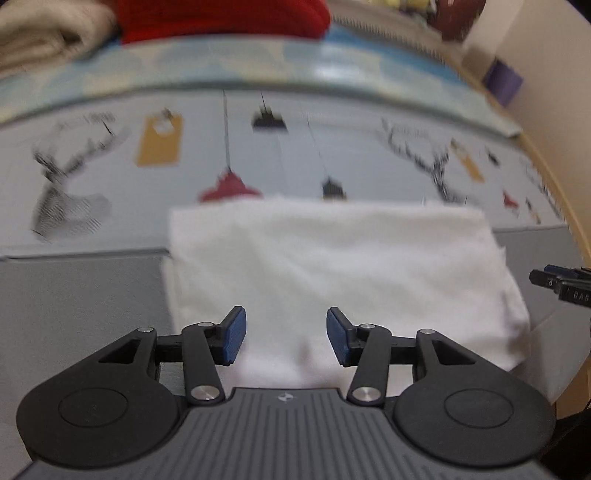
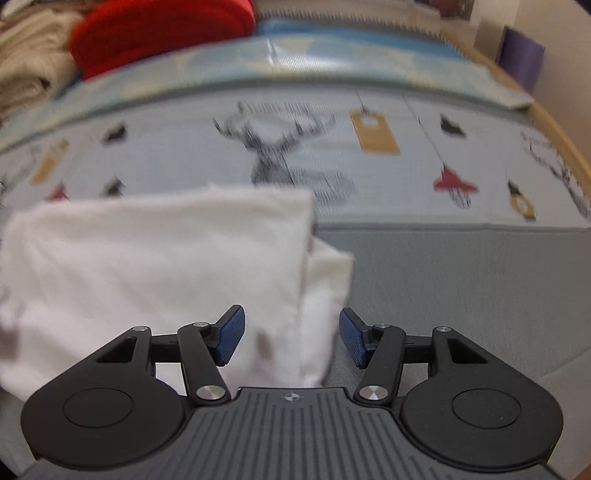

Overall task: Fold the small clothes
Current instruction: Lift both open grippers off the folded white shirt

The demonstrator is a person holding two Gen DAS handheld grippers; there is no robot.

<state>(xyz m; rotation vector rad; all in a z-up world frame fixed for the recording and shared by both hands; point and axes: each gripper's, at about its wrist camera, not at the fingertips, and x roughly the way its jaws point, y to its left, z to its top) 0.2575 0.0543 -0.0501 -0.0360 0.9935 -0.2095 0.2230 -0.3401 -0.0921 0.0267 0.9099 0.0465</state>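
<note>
A white folded garment (image 1: 332,266) lies flat on the grey mat (image 1: 81,295). My left gripper (image 1: 286,336) hovers over its near edge, open, with nothing between the blue pads (image 1: 234,334). In the right wrist view the same white garment (image 2: 155,269) fills the left half, an under layer sticking out at its right edge. My right gripper (image 2: 291,338) hangs above that right edge, open, with its pads clear of the cloth. The right gripper's tip (image 1: 561,282) shows at the far right of the left wrist view.
The printed sheet (image 2: 406,177) with deer and tag pictures lies beyond the grey mat. A red garment (image 2: 159,33) and beige folded cloth (image 2: 29,55) are piled at the back left. A purple box (image 2: 522,59) stands at the back right by a wooden edge (image 2: 565,140).
</note>
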